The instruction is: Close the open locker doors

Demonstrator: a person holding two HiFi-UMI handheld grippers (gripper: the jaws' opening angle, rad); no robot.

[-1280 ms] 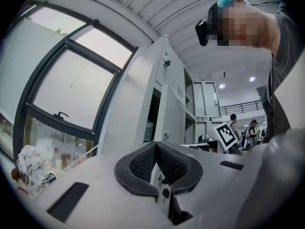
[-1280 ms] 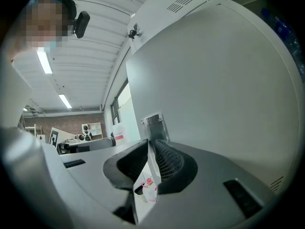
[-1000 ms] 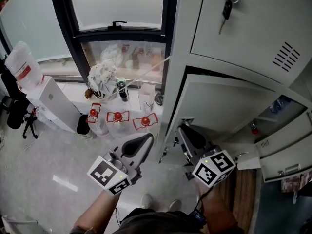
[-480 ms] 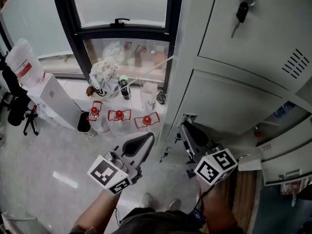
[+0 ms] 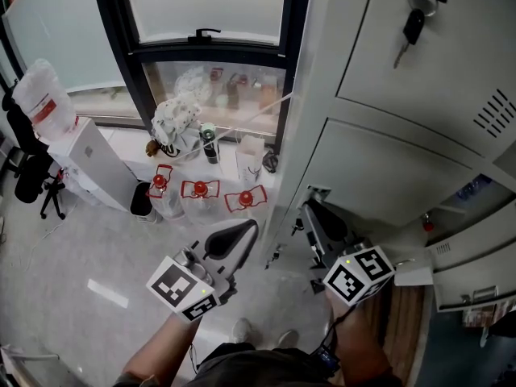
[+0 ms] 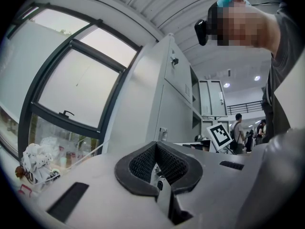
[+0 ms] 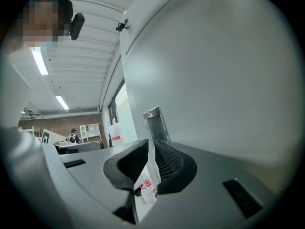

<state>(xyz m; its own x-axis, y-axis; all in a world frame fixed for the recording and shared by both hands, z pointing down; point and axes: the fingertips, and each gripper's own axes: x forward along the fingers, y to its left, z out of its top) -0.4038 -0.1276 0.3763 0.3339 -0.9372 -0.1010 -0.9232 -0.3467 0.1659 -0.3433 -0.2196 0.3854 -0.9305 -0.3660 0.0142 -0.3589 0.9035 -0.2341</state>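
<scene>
1. Pale grey sheet-metal locker door (image 5: 395, 172), mid row of the tall grey steel locker bank (image 5: 310, 71), stands upright and a bit ajar. A dark slit shows along its right side, w/ shelf stuff behind.
2. Door face looks out at the person. Its free edge, w/ a small shiny metal latch plate (image 7: 155, 123), points left toward the dark-framed window (image 5: 210, 6); hinge side is at right. The free edge runs vertical. Head view is too steep to tell which side of the door is longer.
3. Right claw (image 7: 150, 144) is narrow: jaws straddle the door's thin free edge just under the latch plate, one pad each side, clamped on the sheet. It points about level, into the door edge.
4. Left claw (image 6: 156, 147) has jaws closed tip to tip, nothing between. It is held in air left of the locker bank, apart from the door.
5. Upper grey locker door (image 5: 435, 63) sits flush, w/ a black-headed key (image 5: 411, 27) hanging in its lock.
6. Lower right, other pale grey doors (image 5: 476, 276) hang open.
7. Clear red-capped bottles (image 5: 200, 196) stand on the floor under the window.
</scene>
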